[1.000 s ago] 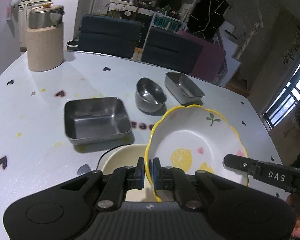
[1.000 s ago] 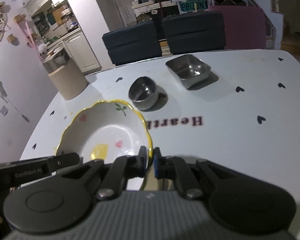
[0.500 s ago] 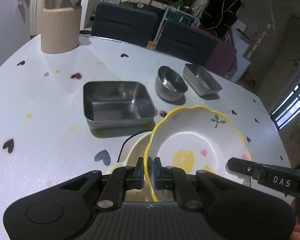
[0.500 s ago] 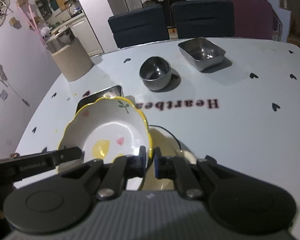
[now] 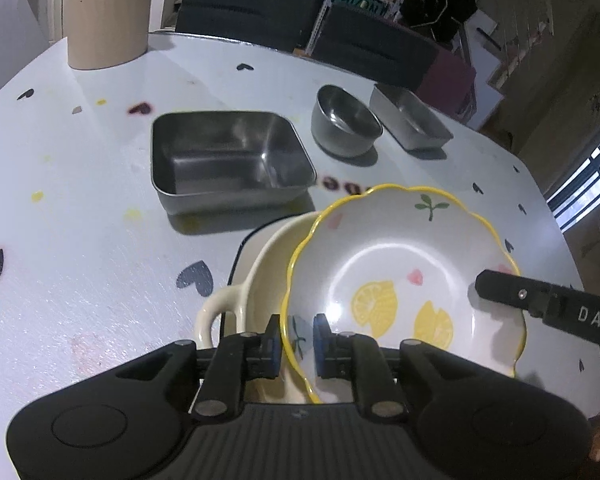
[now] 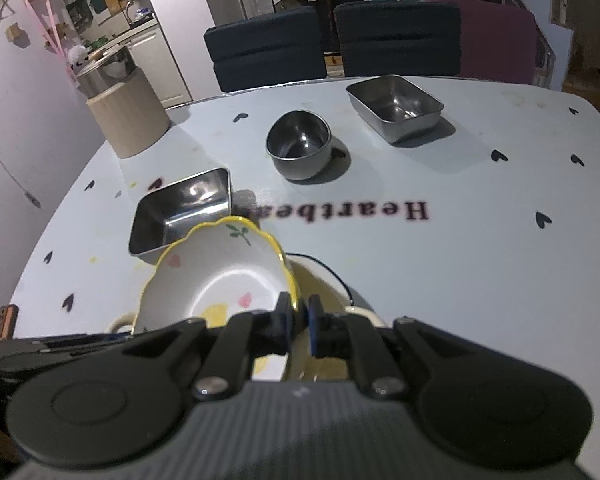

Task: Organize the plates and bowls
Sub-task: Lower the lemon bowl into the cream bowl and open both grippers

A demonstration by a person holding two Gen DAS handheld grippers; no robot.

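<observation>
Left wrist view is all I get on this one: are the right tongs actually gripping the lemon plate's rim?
Observer: Yes. In the right wrist view, the right tongs are shut on the yellow rim of the lemon plate.
Operator: What does the lettering on the table say?
Observer: The lettering reads "Heartbea", upside down; its end is blurred.
Operator: What is in the beige holder?
Observer: A steel pot with a lid sits in it.

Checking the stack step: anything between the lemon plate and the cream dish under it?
Nothing visible. The lemon plate sits directly over the cream dish, whose visible part is empty; the steel square tray stands apart behind.
</observation>
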